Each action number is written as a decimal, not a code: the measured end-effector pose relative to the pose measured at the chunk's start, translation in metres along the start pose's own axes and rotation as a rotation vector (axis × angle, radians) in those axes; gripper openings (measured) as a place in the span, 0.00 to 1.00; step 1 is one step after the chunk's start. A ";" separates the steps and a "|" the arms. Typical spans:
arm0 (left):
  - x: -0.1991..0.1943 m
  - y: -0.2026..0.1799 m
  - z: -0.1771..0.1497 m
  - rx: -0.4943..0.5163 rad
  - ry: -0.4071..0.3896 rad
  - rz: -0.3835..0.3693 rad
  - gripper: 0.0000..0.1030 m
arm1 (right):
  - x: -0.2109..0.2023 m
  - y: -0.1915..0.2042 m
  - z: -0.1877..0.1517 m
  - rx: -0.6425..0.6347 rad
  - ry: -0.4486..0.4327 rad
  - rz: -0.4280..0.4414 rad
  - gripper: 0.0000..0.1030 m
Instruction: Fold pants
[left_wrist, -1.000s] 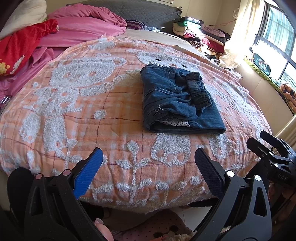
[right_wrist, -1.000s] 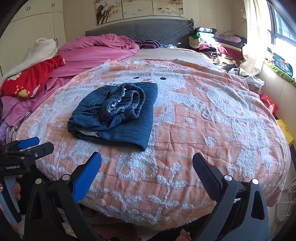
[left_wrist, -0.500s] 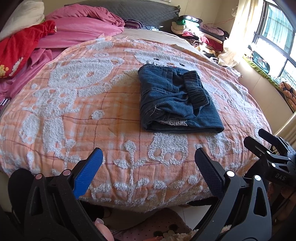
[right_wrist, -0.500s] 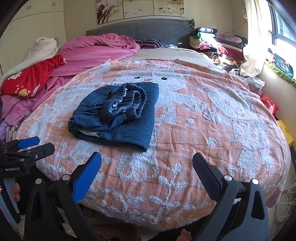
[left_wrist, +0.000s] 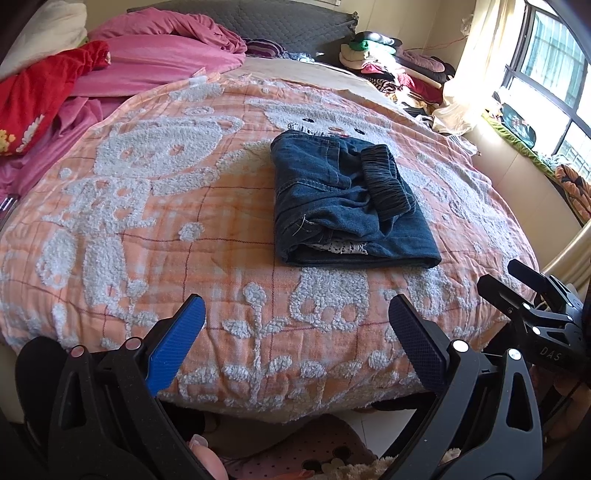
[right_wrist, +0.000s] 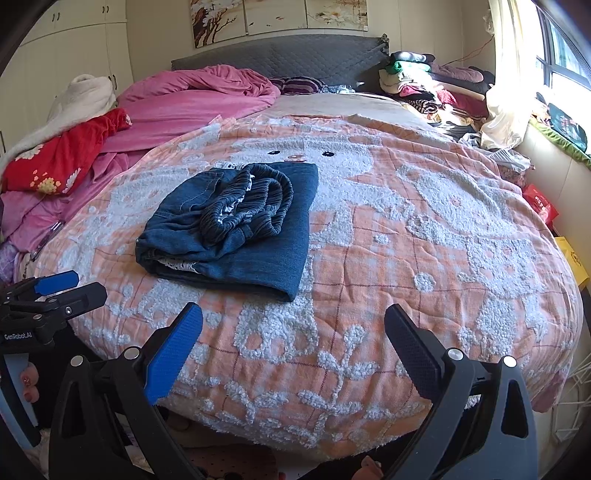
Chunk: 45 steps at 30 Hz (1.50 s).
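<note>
Dark denim pants (left_wrist: 347, 206) lie folded into a compact rectangle on the orange bedspread (left_wrist: 147, 229), near its middle; the left gripper (left_wrist: 295, 332) and right gripper (right_wrist: 293, 339) hover at the bedspread's near edge, jaws spread wide, holding nothing; folding looks finished; at most the bunched waistband needs smoothing

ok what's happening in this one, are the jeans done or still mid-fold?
A person holds a gripper in each hand at the foot of the bed. The jeans lie folded into a compact stack on the orange blanket, elastic waistband bunched on top. Neither gripper touches them: the left gripper and right gripper both hang open near the bed's edge, short of the jeans. The fold looks finished, though the top layer is a bit rumpled.
</note>
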<state>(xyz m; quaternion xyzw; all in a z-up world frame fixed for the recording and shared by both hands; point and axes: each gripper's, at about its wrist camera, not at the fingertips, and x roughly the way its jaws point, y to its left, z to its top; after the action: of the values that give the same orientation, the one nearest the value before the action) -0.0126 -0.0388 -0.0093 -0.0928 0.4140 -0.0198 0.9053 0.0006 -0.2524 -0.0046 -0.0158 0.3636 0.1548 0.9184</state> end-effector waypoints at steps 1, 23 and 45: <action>0.000 0.000 0.000 0.003 -0.001 -0.001 0.91 | 0.000 0.000 0.000 0.002 -0.001 0.001 0.95; -0.002 0.000 0.001 -0.002 0.006 -0.001 0.91 | -0.003 0.000 0.002 0.010 -0.005 0.003 0.95; 0.021 0.072 0.035 -0.100 0.038 0.110 0.91 | 0.010 -0.090 0.020 0.143 0.012 -0.100 0.95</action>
<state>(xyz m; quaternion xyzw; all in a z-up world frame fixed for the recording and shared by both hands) 0.0246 0.0349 -0.0157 -0.1148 0.4359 0.0490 0.8913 0.0471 -0.3331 -0.0043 0.0309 0.3780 0.0823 0.9216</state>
